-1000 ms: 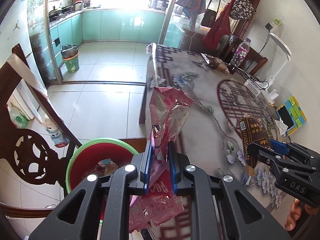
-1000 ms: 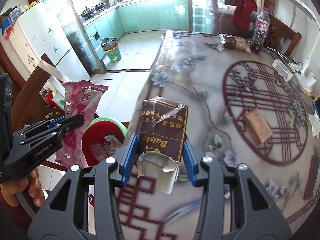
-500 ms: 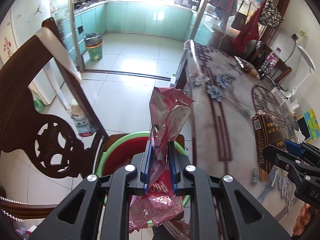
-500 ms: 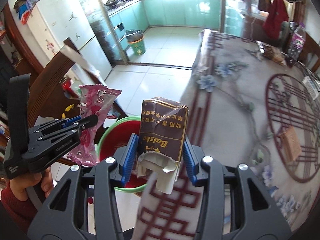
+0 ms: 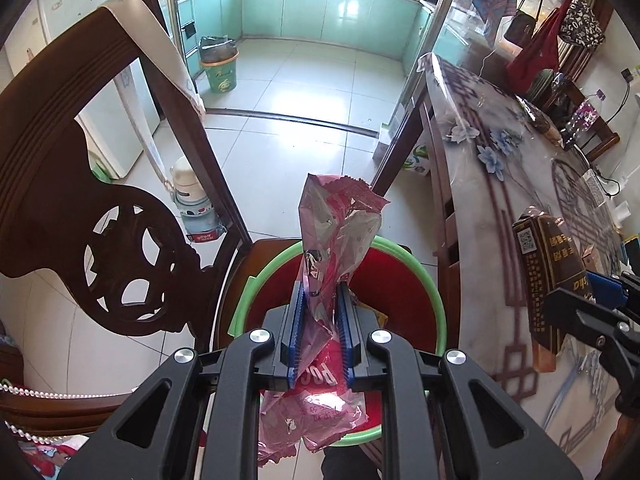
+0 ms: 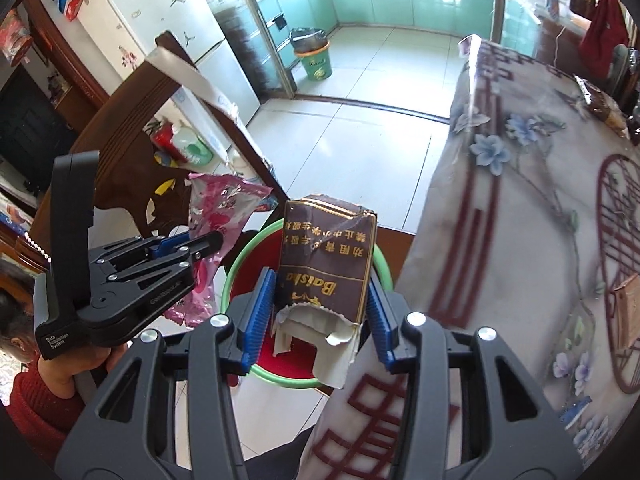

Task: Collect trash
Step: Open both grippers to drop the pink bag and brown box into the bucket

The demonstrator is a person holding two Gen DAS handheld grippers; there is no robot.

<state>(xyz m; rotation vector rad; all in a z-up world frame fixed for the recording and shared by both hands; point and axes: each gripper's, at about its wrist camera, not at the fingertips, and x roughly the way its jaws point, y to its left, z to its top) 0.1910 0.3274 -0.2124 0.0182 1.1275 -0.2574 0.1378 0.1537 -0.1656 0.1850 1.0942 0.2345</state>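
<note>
My left gripper [image 5: 320,300] is shut on a crumpled pink snack wrapper [image 5: 340,232] and holds it over a red bin with a green rim [image 5: 416,312] that stands on a wooden chair seat. My right gripper [image 6: 320,284] is shut on a torn brown cigarette carton [image 6: 328,256], held above the same bin [image 6: 248,264] at the table's edge. The right gripper and carton [image 5: 548,272] show at the right of the left wrist view. The left gripper [image 6: 212,244] and wrapper [image 6: 216,216] show at the left of the right wrist view.
A carved wooden chair back [image 5: 80,184] rises at the left. The table with a flowered cloth [image 5: 500,184] lies to the right, bearing a small pack [image 6: 628,312], a food bag [image 5: 540,120] and a bottle [image 5: 584,112]. A green pail [image 5: 220,68] stands by the kitchen cabinets.
Both grippers have swung left off the table with their loads, and now hang over the red bin on the chair.
</note>
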